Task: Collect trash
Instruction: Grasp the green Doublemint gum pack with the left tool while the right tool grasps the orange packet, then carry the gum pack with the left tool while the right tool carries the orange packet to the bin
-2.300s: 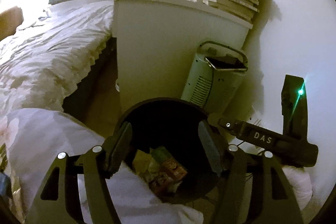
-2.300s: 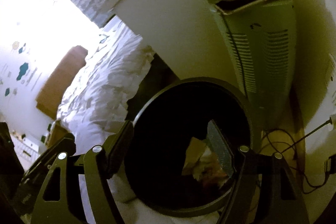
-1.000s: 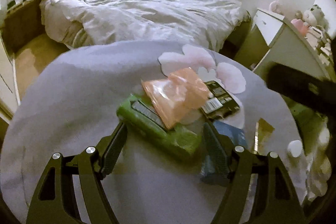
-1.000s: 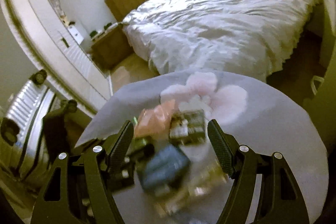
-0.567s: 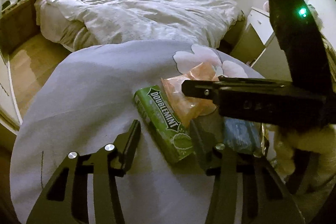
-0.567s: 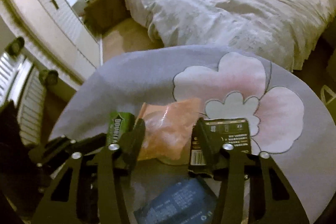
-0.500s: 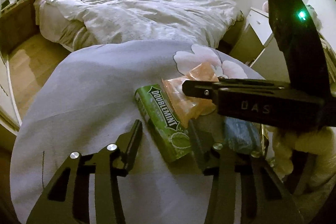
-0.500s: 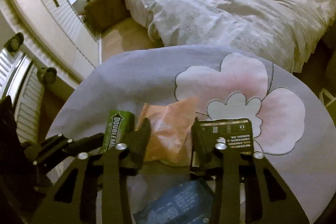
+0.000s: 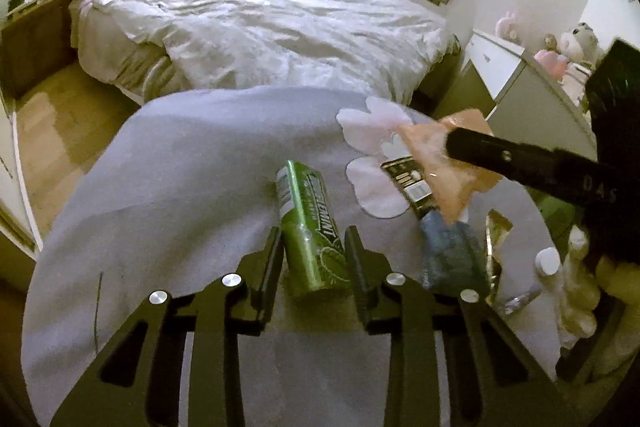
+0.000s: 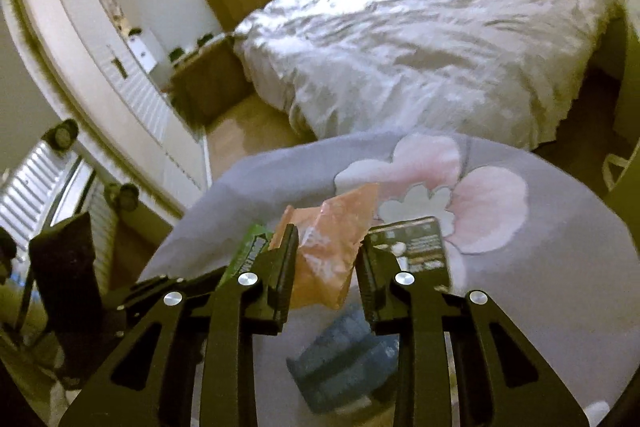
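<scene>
The left gripper (image 9: 312,253) clamps the green gum pack (image 9: 310,223). The right gripper (image 10: 326,257) pinches the orange wrapper (image 10: 328,247), hiding its sides. The near blue packet (image 10: 340,359) is blurred.

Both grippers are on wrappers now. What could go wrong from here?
1. The right gripper pinches the thin orange wrapper only near one end; it might slip out on the way to the bin.
2. The left gripper grips the gum pack at its near end, so the long free end may swing or twist loose.
3. The right gripper's body crosses close over the black wrapper and blue packet; it may knock them off the rug.
</scene>
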